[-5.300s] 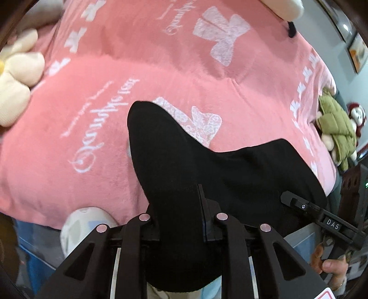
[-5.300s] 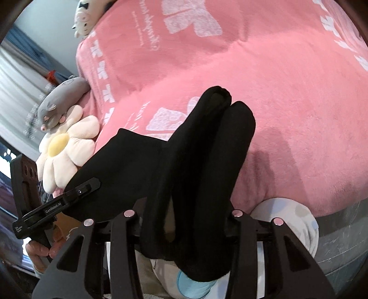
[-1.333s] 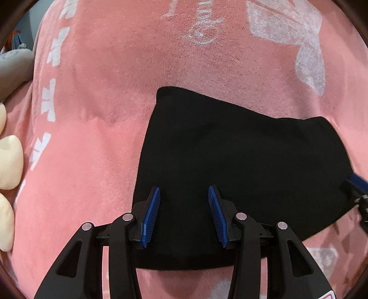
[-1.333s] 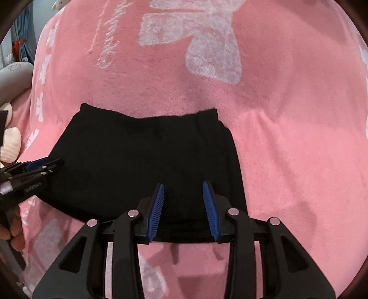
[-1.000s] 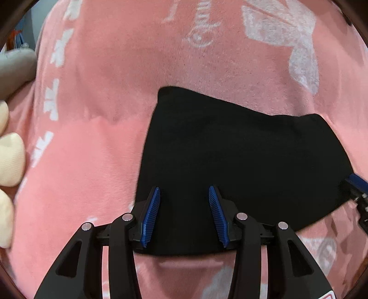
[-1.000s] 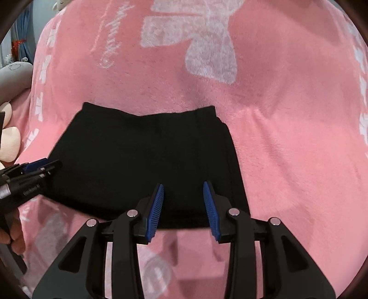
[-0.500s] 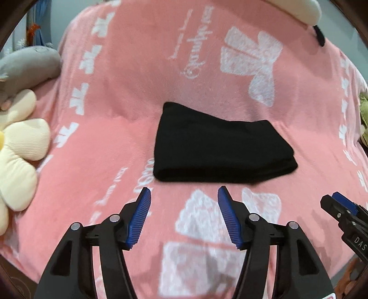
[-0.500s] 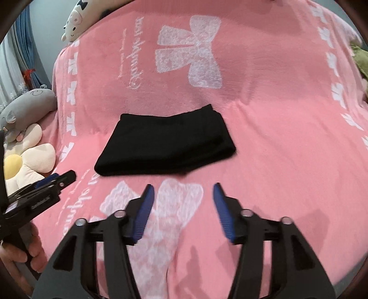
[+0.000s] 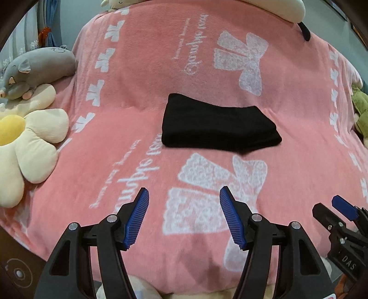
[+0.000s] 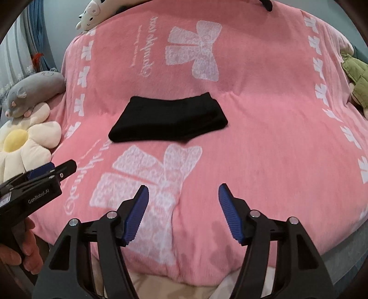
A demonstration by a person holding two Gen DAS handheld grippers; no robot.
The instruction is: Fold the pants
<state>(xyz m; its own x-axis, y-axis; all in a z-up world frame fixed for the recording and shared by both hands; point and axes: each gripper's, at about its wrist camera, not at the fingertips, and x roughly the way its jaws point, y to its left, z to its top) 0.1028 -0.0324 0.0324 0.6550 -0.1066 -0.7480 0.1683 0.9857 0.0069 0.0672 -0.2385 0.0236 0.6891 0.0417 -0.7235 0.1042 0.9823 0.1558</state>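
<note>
A pink blanket (image 9: 128, 128) with white bow prints and white script lettering covered the whole bed, and a column of small white bows ran down each of its long edges. The black pants (image 9: 218, 124) lay folded into a flat, compact rectangle near the middle of the blanket, just beyond a large white bow print (image 9: 214, 191), touching neither claw.

The left claw (image 9: 184, 216) hung over the near part of the bed with its blue pads spread apart and nothing between them; its jaws had just been opening. The right claw (image 10: 182, 212) stood likewise, released and empty, its jaws also having just been opening, and it appeared at the right edge of the left wrist view. A hand (image 10: 25, 250) gripped the left device's handle at the lower left of the right wrist view.

At the left side of the bed lay a cream flower cushion (image 9: 25, 142) with a yellow centre, and a grey plush animal (image 9: 34, 69) rested just behind it. A white plush toy (image 10: 92, 16) sat at the far left corner. An olive-green soft toy (image 10: 356, 78) lay at the right edge. Blue curtains (image 9: 49, 25) hung by a pale wall beyond the bed's left side.
</note>
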